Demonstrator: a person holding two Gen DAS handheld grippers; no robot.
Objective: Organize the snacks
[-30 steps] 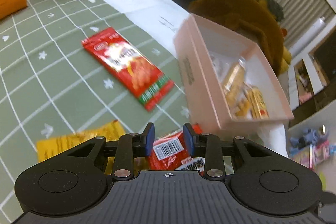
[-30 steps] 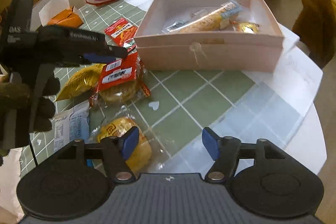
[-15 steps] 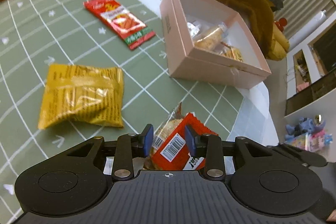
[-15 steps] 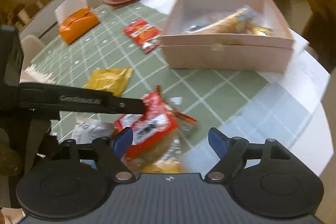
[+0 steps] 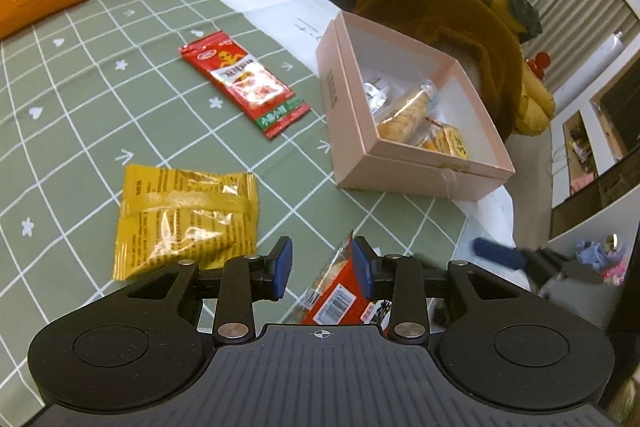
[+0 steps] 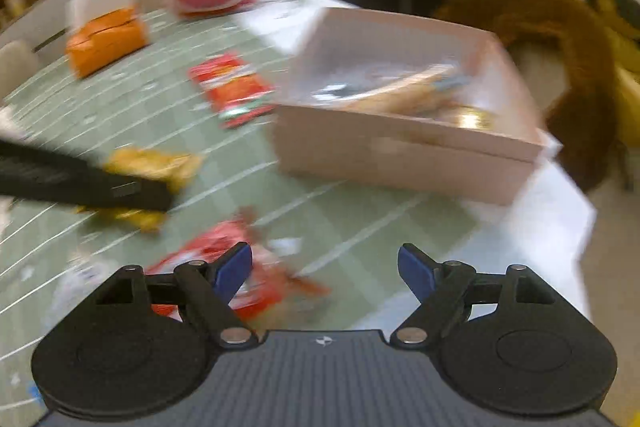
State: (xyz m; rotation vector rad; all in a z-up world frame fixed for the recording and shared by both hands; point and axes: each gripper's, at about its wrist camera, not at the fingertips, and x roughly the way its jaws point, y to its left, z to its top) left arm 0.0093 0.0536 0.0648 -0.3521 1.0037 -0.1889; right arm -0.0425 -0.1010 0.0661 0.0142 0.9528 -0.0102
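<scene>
The pink box (image 5: 404,163) stood farther from the left gripper (image 5: 322,267) than a second earlier, holding wrapped snacks. The right gripper (image 6: 325,267) had just been widening, jaws released and bare. The left's jaws stood parted beside the red packet (image 5: 340,301), one pad touching

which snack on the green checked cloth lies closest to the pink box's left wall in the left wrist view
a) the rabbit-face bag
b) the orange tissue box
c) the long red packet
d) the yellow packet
c: the long red packet lies flat on the cloth with its lower end just short of the pink box, while the yellow packet sits further toward the camera.
</scene>
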